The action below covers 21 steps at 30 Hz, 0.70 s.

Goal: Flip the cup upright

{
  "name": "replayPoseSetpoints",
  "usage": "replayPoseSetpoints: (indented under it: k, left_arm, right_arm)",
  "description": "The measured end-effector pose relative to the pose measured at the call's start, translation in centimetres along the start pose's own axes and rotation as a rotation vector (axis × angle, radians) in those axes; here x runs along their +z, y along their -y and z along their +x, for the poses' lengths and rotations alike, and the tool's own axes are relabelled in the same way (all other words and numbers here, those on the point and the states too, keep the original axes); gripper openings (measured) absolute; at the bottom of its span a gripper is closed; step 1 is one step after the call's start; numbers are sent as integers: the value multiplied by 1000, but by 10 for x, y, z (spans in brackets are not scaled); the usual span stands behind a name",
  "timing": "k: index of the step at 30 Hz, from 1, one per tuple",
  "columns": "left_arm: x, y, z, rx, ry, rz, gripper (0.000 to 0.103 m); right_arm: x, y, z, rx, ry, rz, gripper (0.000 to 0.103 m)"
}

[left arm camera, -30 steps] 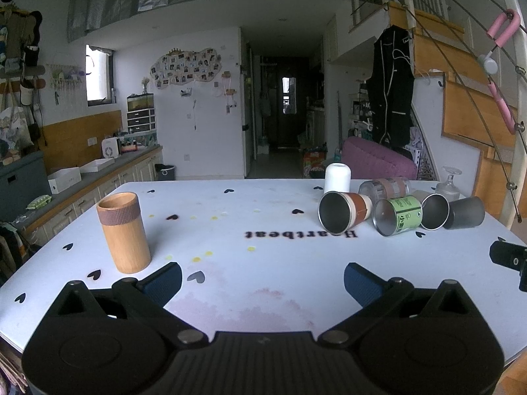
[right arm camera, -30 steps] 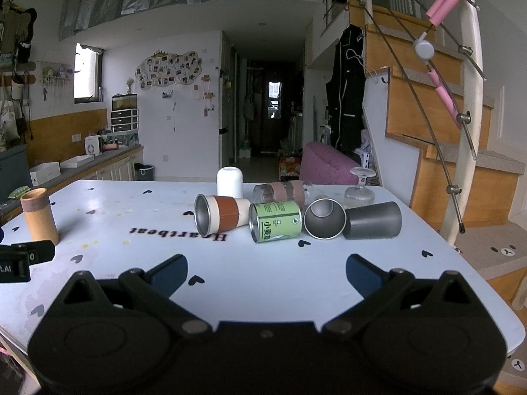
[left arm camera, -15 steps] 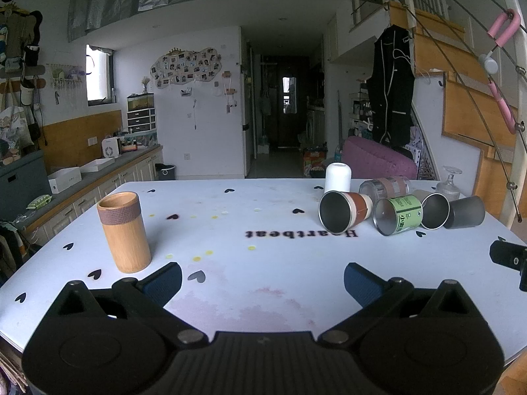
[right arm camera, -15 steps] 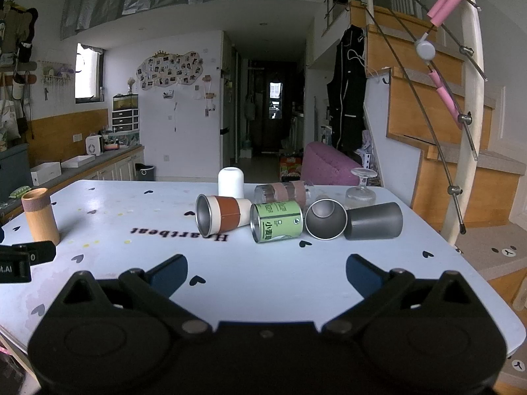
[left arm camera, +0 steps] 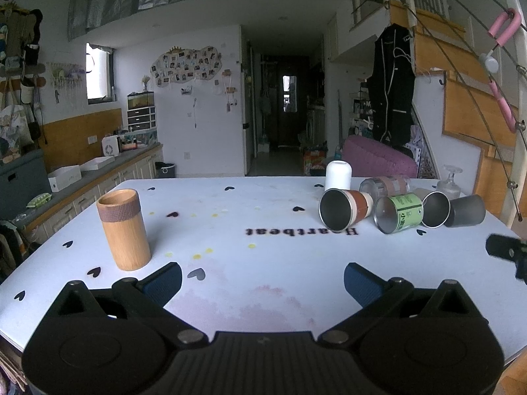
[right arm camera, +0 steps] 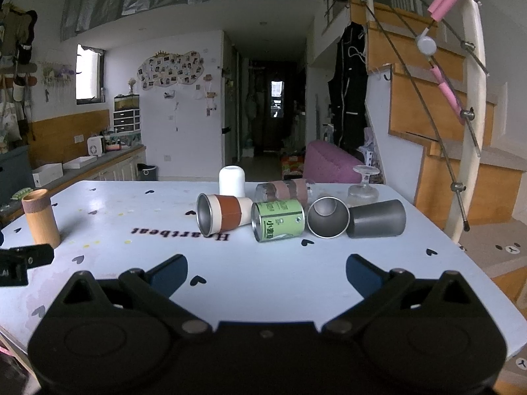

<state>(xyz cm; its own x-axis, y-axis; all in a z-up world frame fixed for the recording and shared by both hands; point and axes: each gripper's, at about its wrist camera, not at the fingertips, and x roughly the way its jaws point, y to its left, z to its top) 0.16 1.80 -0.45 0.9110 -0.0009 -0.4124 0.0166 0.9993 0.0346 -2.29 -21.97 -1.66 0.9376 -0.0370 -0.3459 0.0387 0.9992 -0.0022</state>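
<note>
Both tongs (left arm camera: 262,278) (right arm camera: 266,275) unmoved, still agape over table (left arm camera: 263,250).

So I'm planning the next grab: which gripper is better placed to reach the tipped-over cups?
Probably the right gripper: it is open and the green cup and the brown cup lie straight ahead of it. From the left gripper, also open, they sit off to the right.

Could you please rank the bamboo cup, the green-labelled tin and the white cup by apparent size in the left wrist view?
1. Bamboo cup, clearly largest, though it is also nearest the camera.
2. Green-labelled tin.
3. White cup, which stands farthest away and is partly hidden, so its true size is unsure.
</note>
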Motion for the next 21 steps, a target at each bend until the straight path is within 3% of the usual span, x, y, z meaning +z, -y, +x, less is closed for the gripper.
replayPoseSetpoints:
  k: [7, 21]
  left_arm:
    - [-20, 1, 15, 5, -24, -2, 103]
    - [-12, -6, 44, 22, -58, -39, 103]
  right_arm:
    - [14, 17, 36, -8, 3, 35, 103]
    - [71, 96, 161, -148, -28, 88, 103]
